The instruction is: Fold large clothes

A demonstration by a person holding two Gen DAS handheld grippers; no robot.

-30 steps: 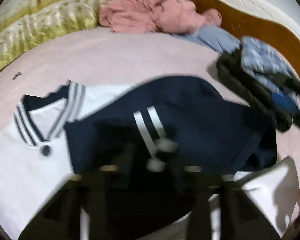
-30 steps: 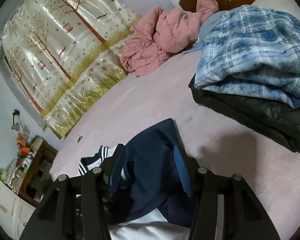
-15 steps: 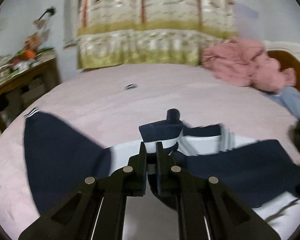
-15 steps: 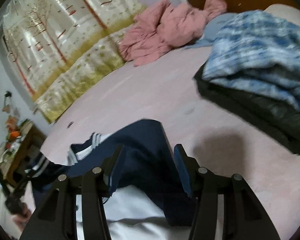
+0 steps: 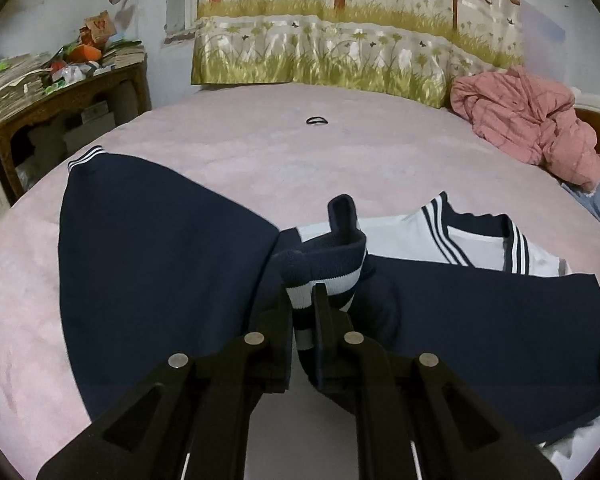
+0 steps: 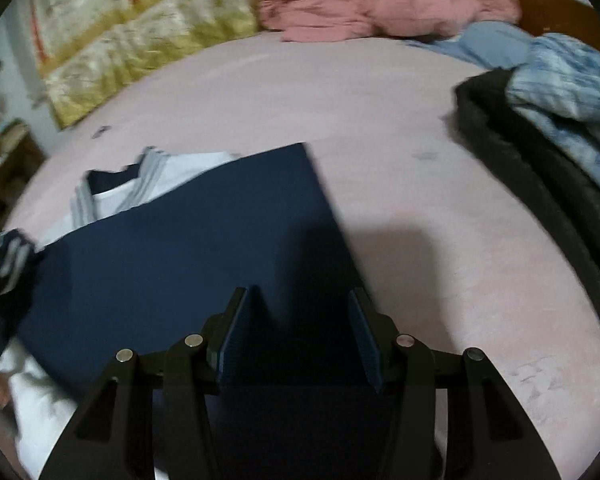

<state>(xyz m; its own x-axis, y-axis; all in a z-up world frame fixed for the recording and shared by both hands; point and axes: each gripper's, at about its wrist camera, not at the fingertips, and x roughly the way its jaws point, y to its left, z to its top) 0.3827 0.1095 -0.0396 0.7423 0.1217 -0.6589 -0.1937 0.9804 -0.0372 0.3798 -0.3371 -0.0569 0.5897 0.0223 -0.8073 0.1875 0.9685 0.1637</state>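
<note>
Between the left gripper's (image 5: 303,298) opening fingers sat a striped cuff (image 5: 324,276); the right gripper's (image 6: 298,302) fingers gaped empty above the navy jacket (image 6: 204,248).

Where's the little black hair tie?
In the left wrist view, the hair tie lies alone on the pink bed, near the curtain and beyond the jacket.

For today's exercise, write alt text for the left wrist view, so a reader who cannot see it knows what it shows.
The left tool pinches the striped cuff of a navy and white jacket spread on a pink bed. Behind it lie a crumpled pink garment, a small black hair tie and a meadow-print curtain.
</note>
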